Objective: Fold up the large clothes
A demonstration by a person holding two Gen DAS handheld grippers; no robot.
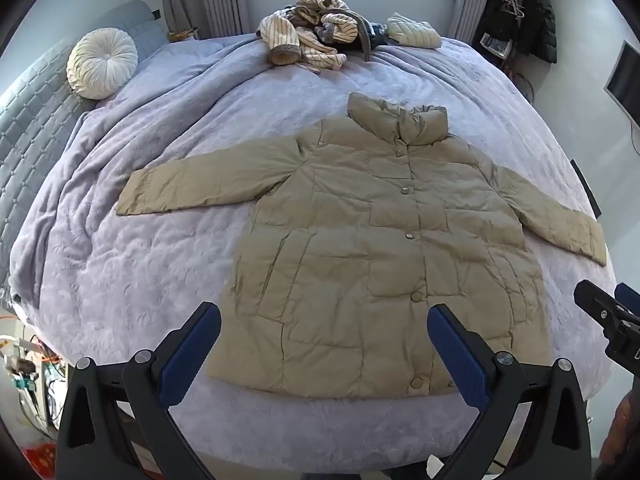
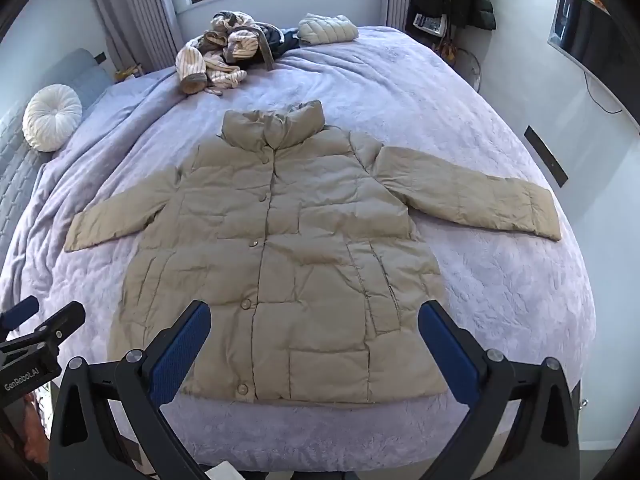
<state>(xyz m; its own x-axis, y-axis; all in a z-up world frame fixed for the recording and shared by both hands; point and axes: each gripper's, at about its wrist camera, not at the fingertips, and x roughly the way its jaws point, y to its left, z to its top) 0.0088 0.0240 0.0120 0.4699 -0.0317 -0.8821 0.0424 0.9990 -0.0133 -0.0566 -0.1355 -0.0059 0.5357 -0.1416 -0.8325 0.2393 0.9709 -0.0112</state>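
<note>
Khaki quilted puffer jacket with snap buttons [image 1: 384,240] lies flat, front up and buttoned, on the lilac fleece bedspread [image 1: 160,280]. Hem is at the near edge, collar far, both sleeves spread out to left and right.

Left gripper [image 1: 324,344] and right gripper [image 2: 314,340]: both spread wide, holding nothing, poised above the hem.

Step in hand, as judged: first fold not yet begun. Suggest each gripper take one sleeve at the cuff and lay it across the chest, keeping the padding smooth, then lift the hem toward the collar. Puffy fill will likely spring back; press after each fold.

Surroundings: heap of striped cream and brown garments [image 1: 312,36] and a folded pale quilted garment [image 1: 414,32] at the far edge, well apart from the jacket. Round white pleated cushion [image 1: 102,64] far left. Nothing lies on the jacket.
</note>
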